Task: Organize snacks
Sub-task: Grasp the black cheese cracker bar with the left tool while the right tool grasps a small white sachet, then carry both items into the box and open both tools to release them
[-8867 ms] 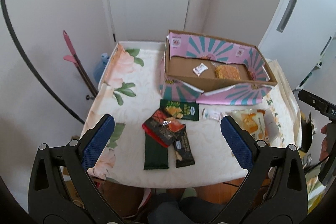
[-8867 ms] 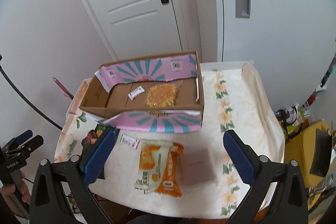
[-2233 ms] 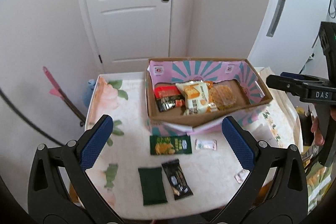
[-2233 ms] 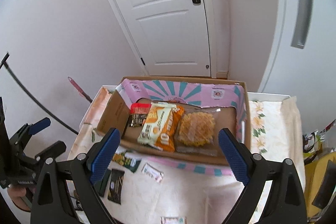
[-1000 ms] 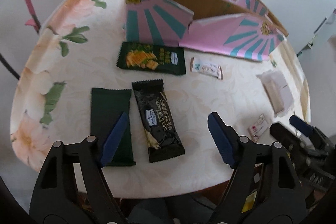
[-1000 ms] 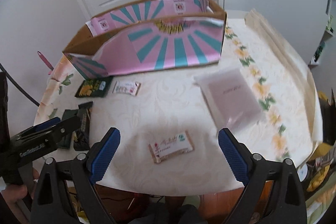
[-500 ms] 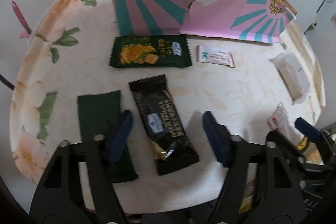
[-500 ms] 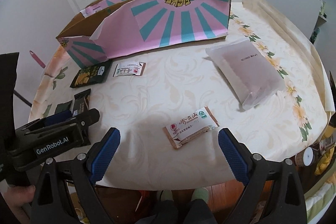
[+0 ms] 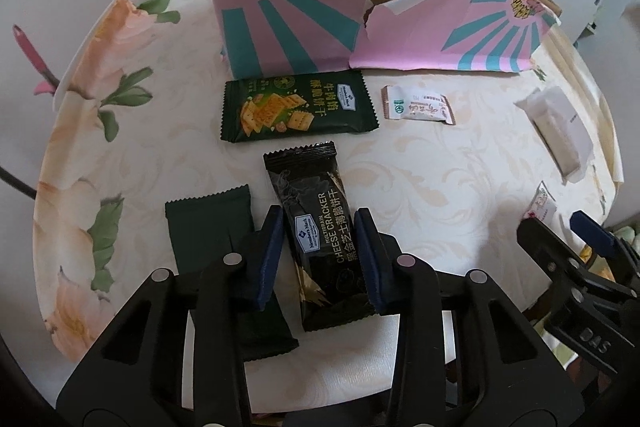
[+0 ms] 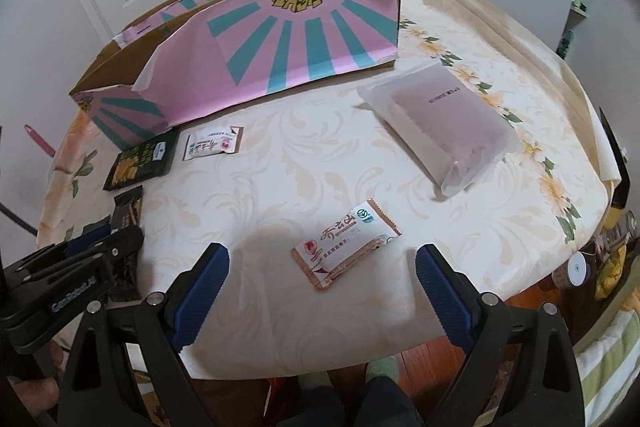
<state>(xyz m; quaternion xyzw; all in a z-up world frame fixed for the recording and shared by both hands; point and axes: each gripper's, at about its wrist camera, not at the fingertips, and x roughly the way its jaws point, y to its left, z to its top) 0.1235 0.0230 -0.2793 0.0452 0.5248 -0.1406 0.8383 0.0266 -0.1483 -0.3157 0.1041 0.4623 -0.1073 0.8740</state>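
Left gripper pinching the black cracker pack, right gripper hanging wide open.

Pack lies in front of the pink box; looks light, crinkly and crushable, so grab mid-length, gently. On the table I count three dark packs, two small white sachets and one frosted bag.

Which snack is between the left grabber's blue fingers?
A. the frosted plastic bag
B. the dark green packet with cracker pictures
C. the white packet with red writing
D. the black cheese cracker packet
D: in the left wrist view, the left gripper has its blue pads closed against both sides of the black cheese cracker packet lying on the table.
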